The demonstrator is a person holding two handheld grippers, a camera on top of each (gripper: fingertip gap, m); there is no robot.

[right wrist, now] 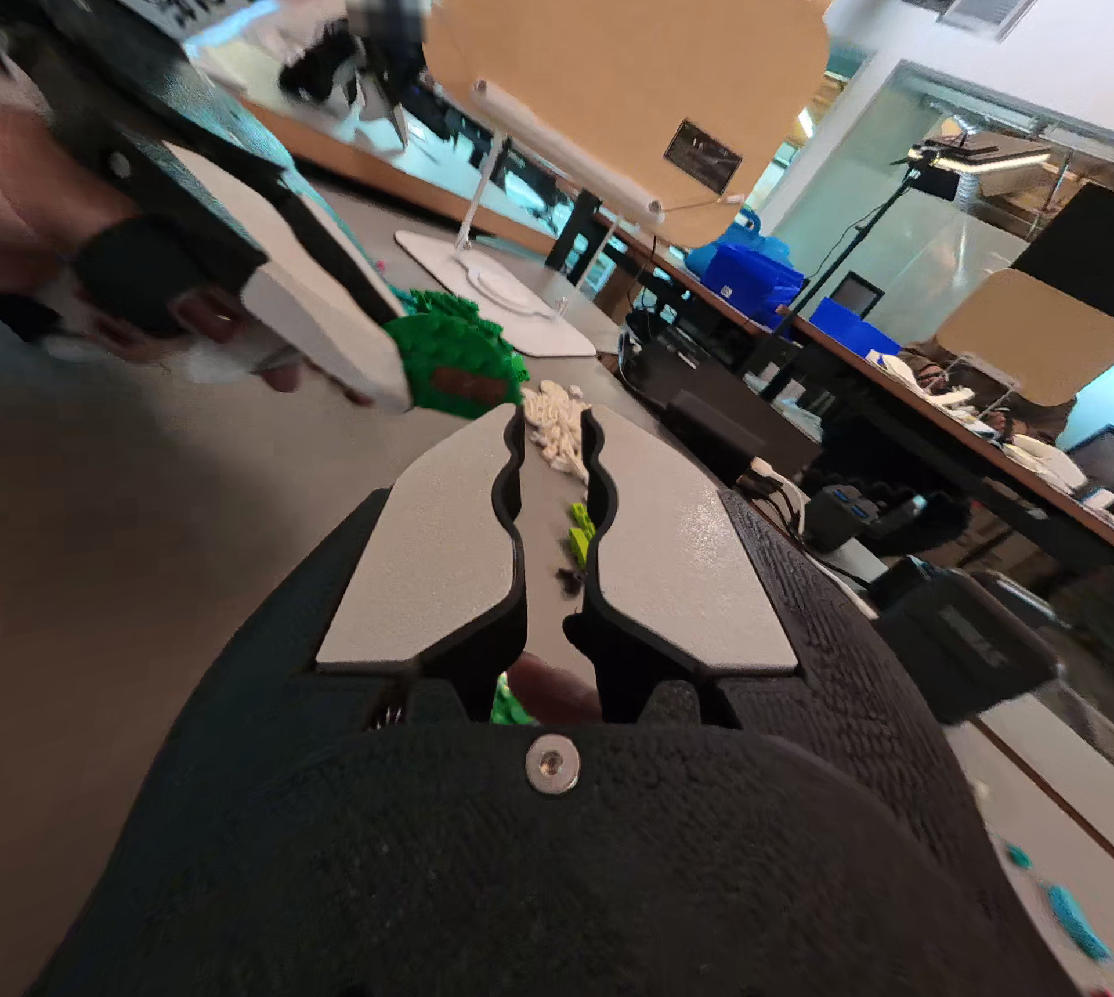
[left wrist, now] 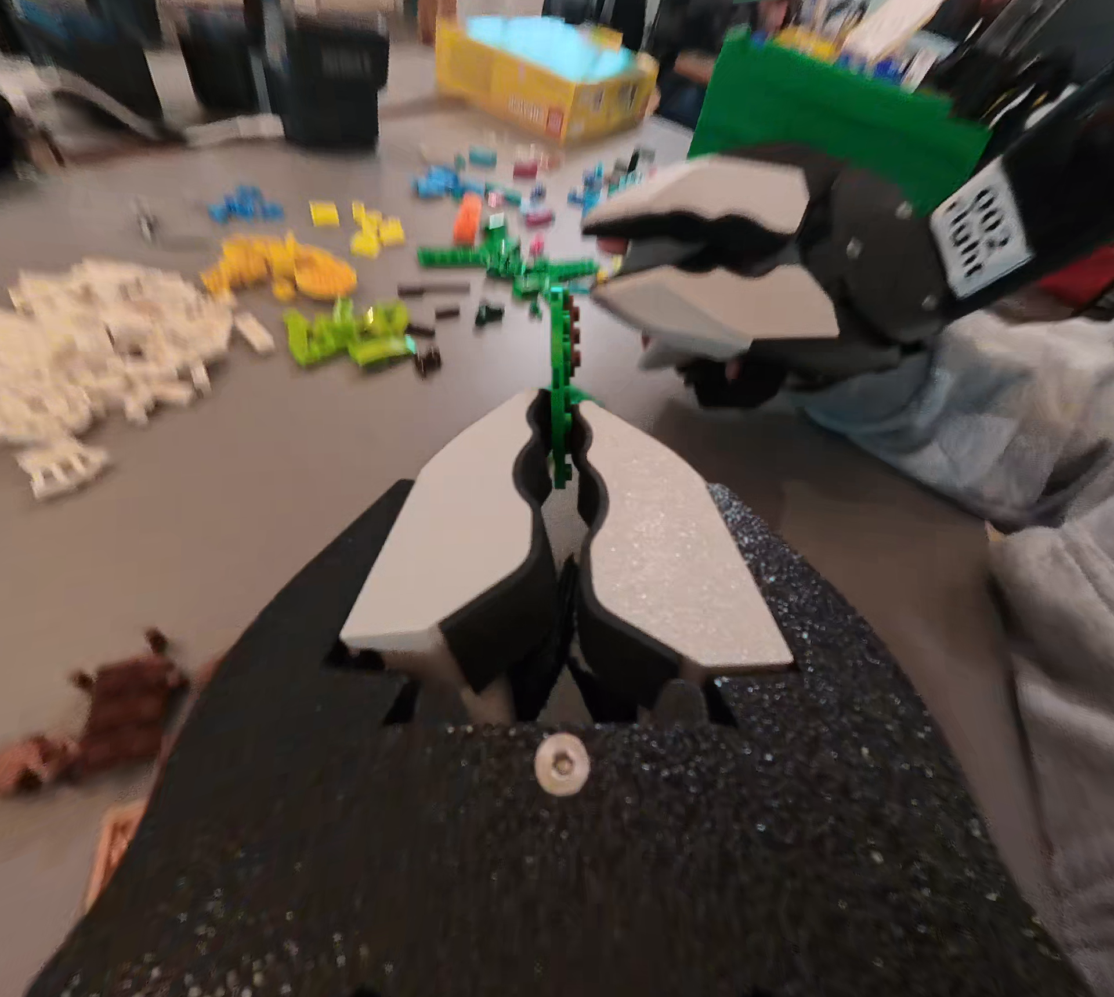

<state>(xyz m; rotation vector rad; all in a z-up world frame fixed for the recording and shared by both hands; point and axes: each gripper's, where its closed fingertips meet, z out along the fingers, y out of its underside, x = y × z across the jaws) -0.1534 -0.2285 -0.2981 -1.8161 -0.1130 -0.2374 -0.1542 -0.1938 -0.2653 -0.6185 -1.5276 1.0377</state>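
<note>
Two grippers show here, one in each hand. Low in the left wrist view, the left gripper (left wrist: 557,425) is closed on a flat green brick piece (left wrist: 560,359). Both wavy black pads press its sides. That piece stands on edge and pokes up past the fingertips, with small brown bricks (left wrist: 576,332) stuck on its right side. In the right wrist view the same green brick piece (right wrist: 449,359) sits left of the middle, round and bumpy, with a brown patch on it.

Just to the right of it in the left wrist view is the right gripper (left wrist: 609,265), turned sideways. Its fingers are apart with nothing between them. In its own view the right gripper (right wrist: 551,425) shows a clear gap, and only the grey table (right wrist: 151,486) and loose bricks are seen through it.

Farther back on the table lie piles of bricks: white bricks (left wrist: 90,329) at the left, lime green bricks (left wrist: 346,332) near the middle, orange bricks (left wrist: 277,265) behind them, then yellow and blue ones. More green bricks (left wrist: 482,256) lie past the held piece.

At the far end a yellow box (left wrist: 542,76) sits at the upper middle. A big green plate (left wrist: 814,124) stands at the upper right.
</note>
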